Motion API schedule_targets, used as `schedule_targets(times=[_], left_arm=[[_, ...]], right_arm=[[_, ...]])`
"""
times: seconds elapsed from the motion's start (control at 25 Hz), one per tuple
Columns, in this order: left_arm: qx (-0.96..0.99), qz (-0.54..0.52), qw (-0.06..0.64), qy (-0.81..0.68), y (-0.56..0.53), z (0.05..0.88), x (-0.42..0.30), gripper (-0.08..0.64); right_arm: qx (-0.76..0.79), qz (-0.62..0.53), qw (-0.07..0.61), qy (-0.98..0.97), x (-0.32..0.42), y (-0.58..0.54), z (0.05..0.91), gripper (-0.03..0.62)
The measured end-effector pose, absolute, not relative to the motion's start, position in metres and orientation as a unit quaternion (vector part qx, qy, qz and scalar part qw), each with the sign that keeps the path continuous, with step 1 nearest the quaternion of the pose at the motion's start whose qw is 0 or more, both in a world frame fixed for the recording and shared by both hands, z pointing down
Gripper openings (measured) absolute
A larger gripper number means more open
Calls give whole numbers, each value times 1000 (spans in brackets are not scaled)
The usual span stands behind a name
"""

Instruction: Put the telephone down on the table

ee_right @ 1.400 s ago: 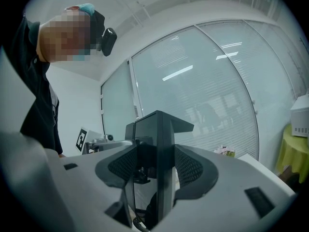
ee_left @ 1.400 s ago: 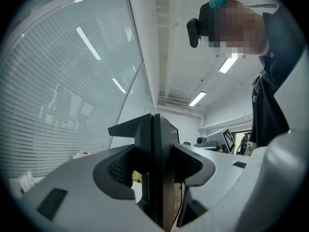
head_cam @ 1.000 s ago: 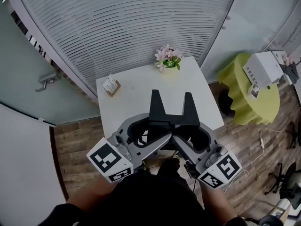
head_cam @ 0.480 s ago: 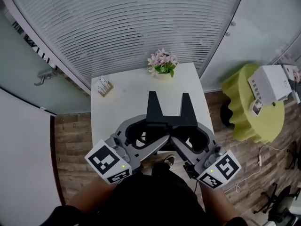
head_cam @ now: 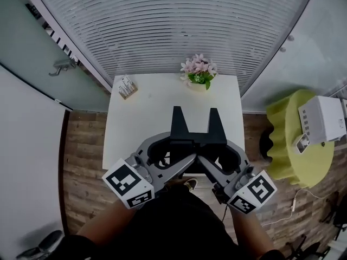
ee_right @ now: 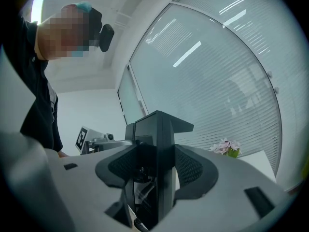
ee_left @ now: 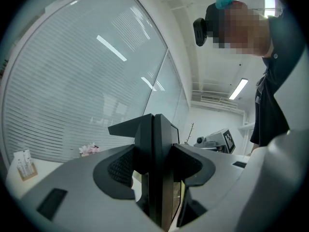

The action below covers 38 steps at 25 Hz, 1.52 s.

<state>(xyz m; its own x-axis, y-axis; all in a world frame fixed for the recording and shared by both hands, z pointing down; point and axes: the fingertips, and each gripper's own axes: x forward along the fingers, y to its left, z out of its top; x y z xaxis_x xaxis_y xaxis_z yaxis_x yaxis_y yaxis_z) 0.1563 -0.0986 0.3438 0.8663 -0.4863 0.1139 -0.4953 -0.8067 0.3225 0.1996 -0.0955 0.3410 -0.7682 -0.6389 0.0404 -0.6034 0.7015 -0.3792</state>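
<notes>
The left gripper [ee_left: 154,167] and right gripper [ee_right: 155,170] each clamp one side of the black telephone [head_cam: 195,137], held between them. The white table [head_cam: 141,112] lies ahead and below. Released too near, possibly short of the edge, it could fall.

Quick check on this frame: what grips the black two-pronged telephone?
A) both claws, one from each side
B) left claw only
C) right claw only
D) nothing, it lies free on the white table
A: the left claw and the right claw each clamp the black two-pronged telephone between their pads. The head view shows them coming in from its two sides.
</notes>
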Motion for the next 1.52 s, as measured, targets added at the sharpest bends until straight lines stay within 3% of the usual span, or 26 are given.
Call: schedule_targets(times=[0.8, 1.52], left_arm=[[904, 51, 340, -255, -157, 505, 130, 245], [872, 82, 424, -231, -212, 610, 116, 245]], right_arm=[[-319, -332, -49, 887, 174, -155, 502, 256], [-322, -406, -100, 850, 158, -211, 605, 256]])
